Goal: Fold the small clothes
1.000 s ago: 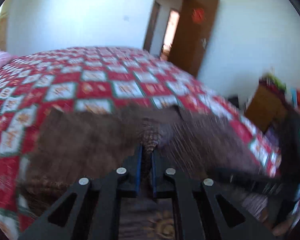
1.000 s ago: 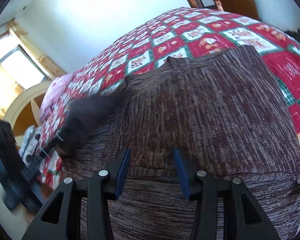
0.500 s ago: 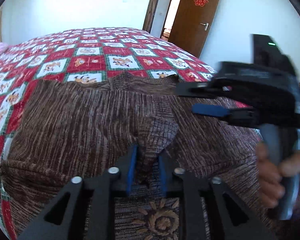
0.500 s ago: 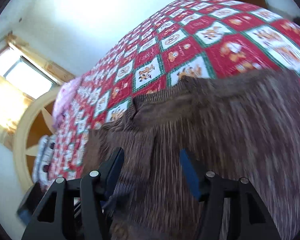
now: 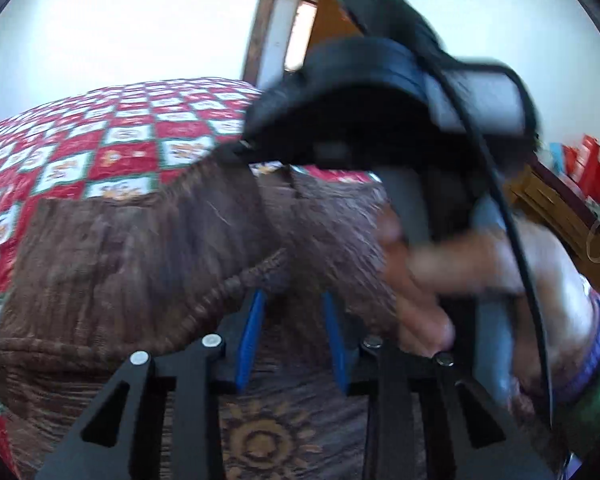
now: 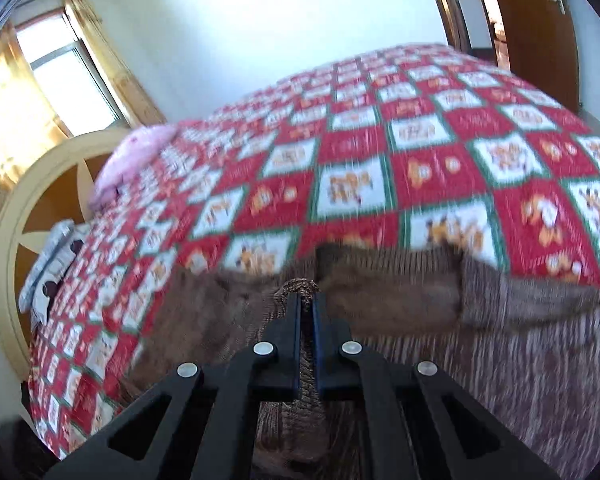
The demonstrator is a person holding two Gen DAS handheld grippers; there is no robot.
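A brown knitted sweater [image 5: 100,260] lies spread on a red, white and green checked bedspread [image 5: 120,152]. My left gripper [image 5: 294,296] hovers low over it, its jaws opening. A ribbed edge of the sweater [image 5: 260,272] drapes just past the blue pads [image 5: 252,328], which do not press on it. A hand [image 5: 420,272] holds the black right gripper close in front, filling the right half of the left wrist view. In the right wrist view my right gripper [image 6: 307,296] is shut on a bunched ribbed fold of the sweater [image 6: 520,360], lifted slightly.
A pink pillow [image 6: 140,160] and a curved headboard [image 6: 8,240] are at the bed's far left end, under a curtained window [image 6: 60,72]. A brown door [image 6: 532,20] stands at the right. A wooden cabinet [image 5: 552,208] with red boxes [image 5: 588,164] is beside the bed.
My left gripper's jaws have come apart from the fold they pinched. My right gripper swung across the sweater toward the left gripper and shut on a ribbed edge.
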